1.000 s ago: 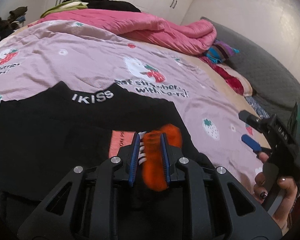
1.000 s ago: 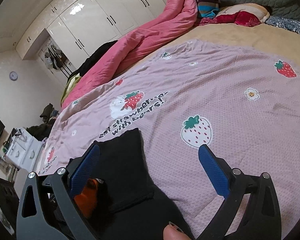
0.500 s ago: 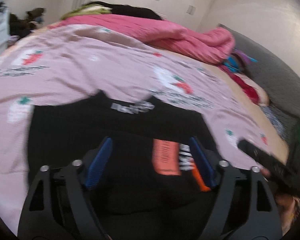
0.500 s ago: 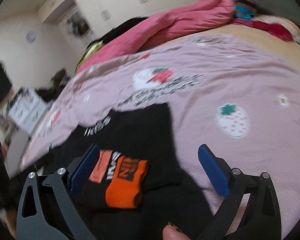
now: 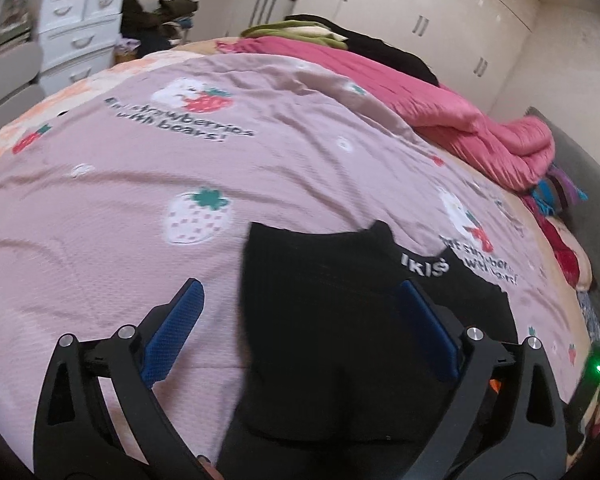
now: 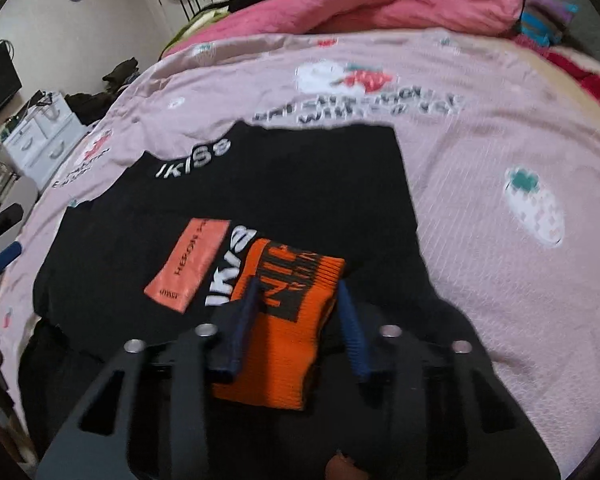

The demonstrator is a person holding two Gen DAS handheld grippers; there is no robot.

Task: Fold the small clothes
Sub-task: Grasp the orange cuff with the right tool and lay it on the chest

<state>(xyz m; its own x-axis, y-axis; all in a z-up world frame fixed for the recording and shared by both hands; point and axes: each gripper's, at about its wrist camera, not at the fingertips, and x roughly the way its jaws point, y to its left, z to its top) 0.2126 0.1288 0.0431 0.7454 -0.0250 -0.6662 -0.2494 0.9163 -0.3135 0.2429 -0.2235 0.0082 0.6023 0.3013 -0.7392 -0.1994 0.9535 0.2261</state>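
A black garment (image 6: 284, 184) with white "IKISS" lettering lies flat on the pink strawberry bedspread (image 6: 500, 128). A folded orange and black sock (image 6: 288, 320) lies on its near part, beside a salmon label (image 6: 188, 264). My right gripper (image 6: 300, 300) has its blue pads on either side of the sock, narrowed around it. In the left wrist view the black garment (image 5: 340, 300) fills the lower middle. My left gripper (image 5: 300, 320) is wide open and empty above the garment's left edge.
A rolled pink quilt (image 5: 440, 112) lies along the far side of the bed. Pillows and colourful clothes (image 5: 560, 200) sit at the right. A white drawer unit (image 5: 76, 36) stands beyond the bed's left end. White wardrobes (image 5: 420, 12) line the back wall.
My left gripper let go of the orange sock, opened wide and swung left. My right gripper moved over the sock and narrowed from wide open around it.
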